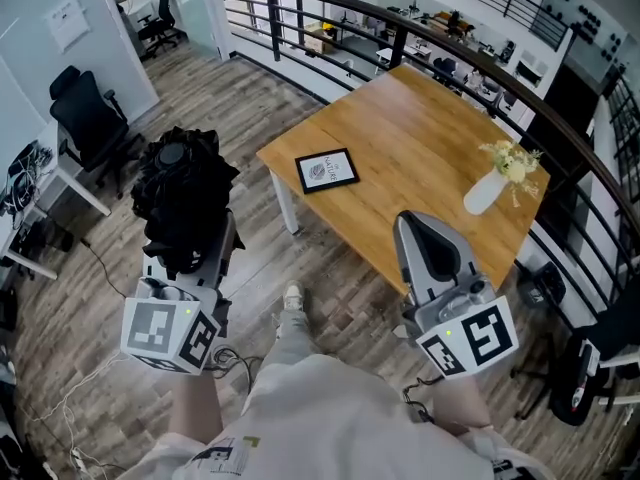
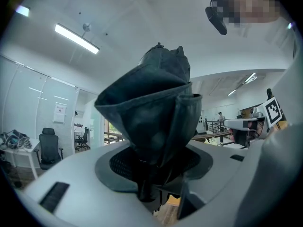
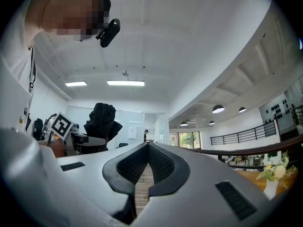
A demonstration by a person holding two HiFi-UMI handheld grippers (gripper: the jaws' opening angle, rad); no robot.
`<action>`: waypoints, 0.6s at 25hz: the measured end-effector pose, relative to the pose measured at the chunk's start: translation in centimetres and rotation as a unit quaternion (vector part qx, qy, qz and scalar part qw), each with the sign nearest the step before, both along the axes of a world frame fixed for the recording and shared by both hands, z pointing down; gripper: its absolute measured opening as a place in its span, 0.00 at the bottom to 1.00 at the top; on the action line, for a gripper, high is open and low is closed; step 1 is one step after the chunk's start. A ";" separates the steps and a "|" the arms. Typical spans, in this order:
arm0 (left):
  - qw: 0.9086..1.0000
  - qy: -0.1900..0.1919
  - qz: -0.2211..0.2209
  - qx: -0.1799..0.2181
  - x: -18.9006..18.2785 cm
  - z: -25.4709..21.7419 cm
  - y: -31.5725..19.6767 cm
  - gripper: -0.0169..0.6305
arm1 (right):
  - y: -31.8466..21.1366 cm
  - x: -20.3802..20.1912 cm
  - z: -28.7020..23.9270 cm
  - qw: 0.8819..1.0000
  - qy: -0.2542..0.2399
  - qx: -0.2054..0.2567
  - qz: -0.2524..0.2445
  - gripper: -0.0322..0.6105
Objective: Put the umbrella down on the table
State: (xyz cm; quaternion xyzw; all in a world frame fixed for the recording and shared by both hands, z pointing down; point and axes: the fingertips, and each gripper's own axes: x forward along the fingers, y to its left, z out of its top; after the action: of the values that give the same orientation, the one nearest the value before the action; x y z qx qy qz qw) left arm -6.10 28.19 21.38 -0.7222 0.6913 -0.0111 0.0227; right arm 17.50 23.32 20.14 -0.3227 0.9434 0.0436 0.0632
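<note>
A black folded umbrella point(image 1: 185, 193) stands upright between the jaws of my left gripper point(image 1: 192, 248), out over the floor to the left of the wooden table point(image 1: 430, 128). In the left gripper view the umbrella point(image 2: 156, 122) fills the middle, and the left gripper point(image 2: 156, 178) is shut on its lower part. My right gripper point(image 1: 425, 230) hovers by the table's near edge. Its tips meet with nothing between them, which also shows for the right gripper point(image 3: 147, 145) in its own view. The umbrella point(image 3: 102, 122) appears there at the left.
A black-framed picture point(image 1: 327, 170) lies on the table near its left corner. A white vase with flowers point(image 1: 492, 186) stands towards the right edge. Black office chairs point(image 1: 90, 123) and a desk stand at the left. A black railing point(image 1: 330, 28) runs behind the table.
</note>
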 end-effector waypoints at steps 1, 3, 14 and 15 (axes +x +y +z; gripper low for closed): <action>1.000 0.003 0.001 0.001 -0.2 0.3 -0.2 0.40 | -0.1 -0.3 0.3 1.000 0.000 0.002 0.000 0.09; 1.000 0.007 0.005 0.002 -0.7 1.1 -0.7 0.40 | -0.3 -0.8 1.0 1.000 0.002 0.004 0.004 0.09; 1.000 0.007 0.012 -0.013 -5.5 4.0 -9.0 0.40 | -8.4 -5.3 3.7 1.000 0.020 -0.011 0.014 0.09; 1.000 0.005 0.012 -0.017 -6.2 4.2 -10.2 0.40 | -9.4 -5.9 3.9 1.000 0.021 -0.014 0.015 0.09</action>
State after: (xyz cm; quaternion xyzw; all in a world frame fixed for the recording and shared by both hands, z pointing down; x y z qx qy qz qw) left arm -12.31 18.00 25.56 -0.7309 0.6821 -0.0188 0.0074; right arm 11.58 13.89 24.01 -0.3364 0.9402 0.0383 0.0382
